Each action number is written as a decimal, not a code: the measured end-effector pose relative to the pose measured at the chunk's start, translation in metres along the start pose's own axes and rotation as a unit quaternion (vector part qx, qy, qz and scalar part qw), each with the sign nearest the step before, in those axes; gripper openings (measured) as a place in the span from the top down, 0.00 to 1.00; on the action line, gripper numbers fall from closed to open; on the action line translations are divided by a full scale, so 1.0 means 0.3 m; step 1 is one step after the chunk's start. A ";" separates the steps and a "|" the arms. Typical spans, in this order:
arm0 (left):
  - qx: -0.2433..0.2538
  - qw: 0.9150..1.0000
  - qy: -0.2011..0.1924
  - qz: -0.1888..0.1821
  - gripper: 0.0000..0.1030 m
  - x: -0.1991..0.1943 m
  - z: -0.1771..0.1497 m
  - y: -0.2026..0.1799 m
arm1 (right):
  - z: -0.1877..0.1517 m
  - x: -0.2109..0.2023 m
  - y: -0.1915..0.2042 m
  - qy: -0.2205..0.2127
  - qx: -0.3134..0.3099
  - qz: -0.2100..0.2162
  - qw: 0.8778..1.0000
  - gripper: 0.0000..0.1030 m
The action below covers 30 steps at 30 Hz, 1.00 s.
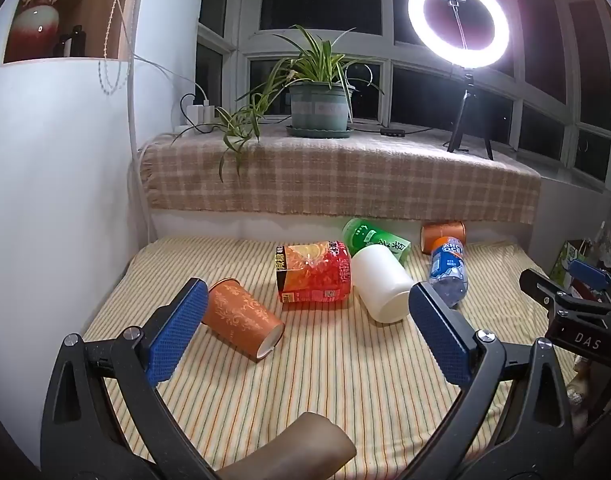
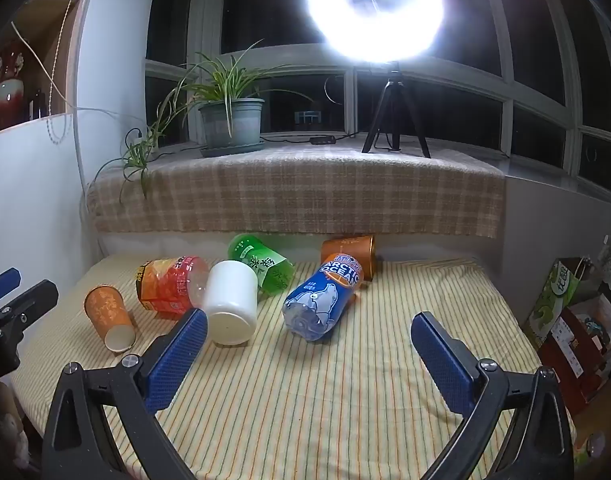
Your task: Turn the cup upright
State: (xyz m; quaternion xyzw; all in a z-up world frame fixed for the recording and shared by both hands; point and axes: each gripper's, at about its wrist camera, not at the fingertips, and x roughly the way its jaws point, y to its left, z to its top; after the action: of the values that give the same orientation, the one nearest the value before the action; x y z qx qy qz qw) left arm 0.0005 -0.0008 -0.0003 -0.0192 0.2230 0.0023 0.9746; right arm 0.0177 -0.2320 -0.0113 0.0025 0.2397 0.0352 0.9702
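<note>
Several cups and bottles lie on their sides on a striped cloth. An orange patterned paper cup lies at the left; it also shows in the right wrist view. A white cup lies in the middle, also in the right wrist view. My left gripper is open and empty, short of the cups, its left finger beside the orange cup. My right gripper is open and empty, just in front of the white cup and a blue bottle.
A red-labelled bottle, a green bottle and an orange can lie farther back. Behind is a ledge with a checked cloth, a potted plant and a ring light. Boxes stand to the right.
</note>
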 end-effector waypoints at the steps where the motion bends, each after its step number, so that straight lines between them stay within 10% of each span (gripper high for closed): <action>1: 0.002 1.000 0.000 -0.001 0.01 0.002 0.000 -0.003 | 0.000 0.000 0.000 0.000 -0.001 0.000 1.000 0.00; 30: -0.001 1.000 -0.008 0.003 0.01 -0.004 0.000 0.005 | 0.001 0.011 0.011 0.003 -0.005 0.002 1.000 0.00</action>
State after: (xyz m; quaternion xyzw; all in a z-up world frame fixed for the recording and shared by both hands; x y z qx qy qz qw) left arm -0.0006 0.0007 0.0003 -0.0199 0.2152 0.0054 0.9764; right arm 0.0204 -0.2284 -0.0126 -0.0019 0.2422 0.0382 0.9695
